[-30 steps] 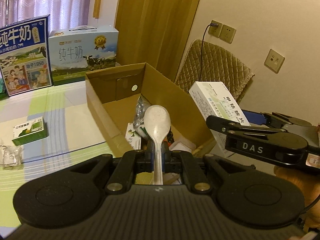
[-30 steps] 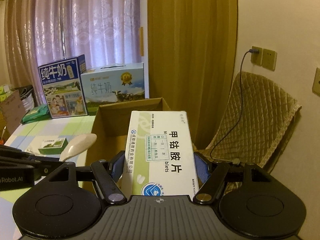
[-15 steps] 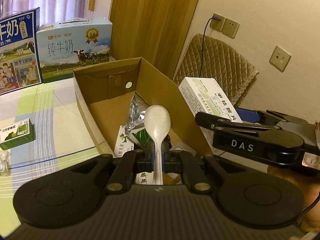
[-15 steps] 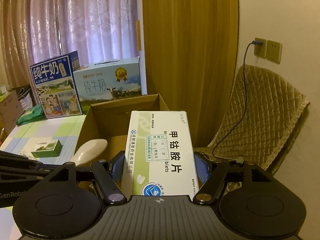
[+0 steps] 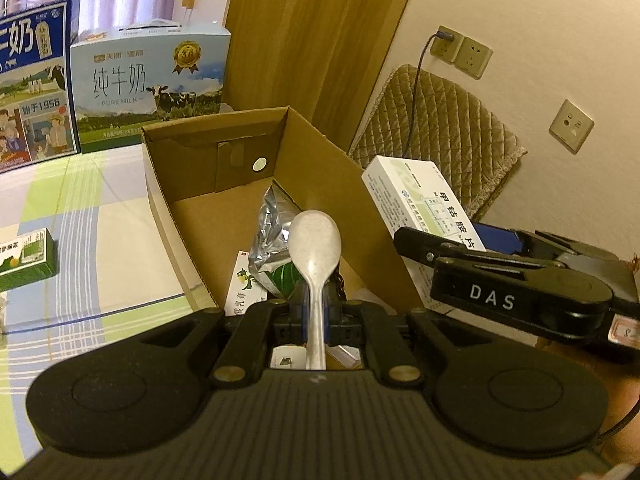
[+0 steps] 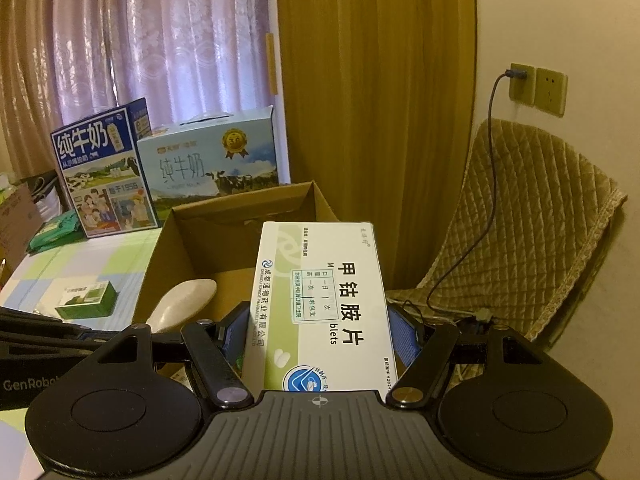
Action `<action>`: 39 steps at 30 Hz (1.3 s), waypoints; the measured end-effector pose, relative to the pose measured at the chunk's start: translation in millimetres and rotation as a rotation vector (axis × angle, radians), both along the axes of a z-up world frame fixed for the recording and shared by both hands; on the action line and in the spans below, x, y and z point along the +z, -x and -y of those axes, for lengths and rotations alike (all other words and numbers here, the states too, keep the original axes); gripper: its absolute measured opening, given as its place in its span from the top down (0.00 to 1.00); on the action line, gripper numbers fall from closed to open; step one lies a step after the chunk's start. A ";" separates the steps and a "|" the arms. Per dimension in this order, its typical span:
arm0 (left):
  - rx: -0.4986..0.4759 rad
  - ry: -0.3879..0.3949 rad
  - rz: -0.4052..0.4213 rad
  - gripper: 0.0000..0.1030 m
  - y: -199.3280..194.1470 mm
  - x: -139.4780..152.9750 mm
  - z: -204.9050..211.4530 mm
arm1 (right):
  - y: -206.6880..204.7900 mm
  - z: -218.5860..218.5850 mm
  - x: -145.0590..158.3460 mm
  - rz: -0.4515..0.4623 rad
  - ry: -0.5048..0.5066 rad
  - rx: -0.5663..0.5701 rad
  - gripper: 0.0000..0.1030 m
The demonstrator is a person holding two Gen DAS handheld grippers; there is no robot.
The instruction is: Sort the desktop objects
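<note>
Both moved nearer cardboard box [image 5: 320, 168]; L hand-held gripper [image 5: 316, 312] clamps spoon [image 5: 315, 240], R hand-held gripper [image 6: 320, 344] clamps medicine box [image 6: 320, 300].

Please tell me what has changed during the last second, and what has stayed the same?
Both grippers moved forward toward the cardboard box: it looks larger and nearer in both views, and the white spoon now hangs over its contents. Nothing was released. The left gripper still clamps the spoon, and the right gripper still clamps the medicine box. The small green box stays on the table.
</note>
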State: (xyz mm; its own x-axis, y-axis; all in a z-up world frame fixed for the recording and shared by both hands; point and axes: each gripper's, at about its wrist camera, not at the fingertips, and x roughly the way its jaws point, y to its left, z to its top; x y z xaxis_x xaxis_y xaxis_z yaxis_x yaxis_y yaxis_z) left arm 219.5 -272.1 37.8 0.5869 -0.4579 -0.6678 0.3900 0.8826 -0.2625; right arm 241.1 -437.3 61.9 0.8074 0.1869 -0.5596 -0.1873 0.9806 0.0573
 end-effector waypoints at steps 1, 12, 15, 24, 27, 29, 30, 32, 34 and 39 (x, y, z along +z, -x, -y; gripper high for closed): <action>0.000 0.005 -0.004 0.97 -1.3 -0.7 0.0 | -1.1 0.0 -0.4 -0.001 0.000 0.000 0.34; 0.036 0.013 0.012 0.94 -12.8 -4.2 -3.0 | -3.8 1.0 -3.4 -0.001 0.004 -0.004 0.34; 0.051 0.022 0.007 0.94 -10.6 -4.8 -11.5 | -4.4 -0.1 -4.8 -0.005 0.006 -0.003 0.34; 0.067 0.023 0.017 0.85 3.6 -2.4 -29.2 | -3.5 -9.9 -8.0 -0.015 0.007 0.011 0.34; 0.066 0.013 0.021 0.84 7.8 -1.9 -31.1 | -3.5 -13.0 -8.8 -0.019 0.006 0.013 0.34; 0.064 0.008 0.021 0.83 9.6 -2.9 -32.4 | -3.6 -15.1 -9.0 -0.021 0.007 0.016 0.34; 0.064 0.006 0.021 0.82 10.4 -3.3 -33.2 | -3.8 -16.1 -9.2 -0.022 0.007 0.017 0.34; 0.065 0.002 0.021 0.80 11.9 -3.7 -34.2 | -4.1 -17.8 -9.0 -0.024 0.006 0.020 0.34; 0.065 -0.002 0.021 0.79 13.2 -4.0 -35.1 | -5.0 -19.4 -9.3 -0.027 0.005 0.022 0.34; 0.065 -0.006 0.018 0.75 15.2 -5.7 -38.1 | -8.3 -23.4 -9.7 -0.031 0.001 0.026 0.34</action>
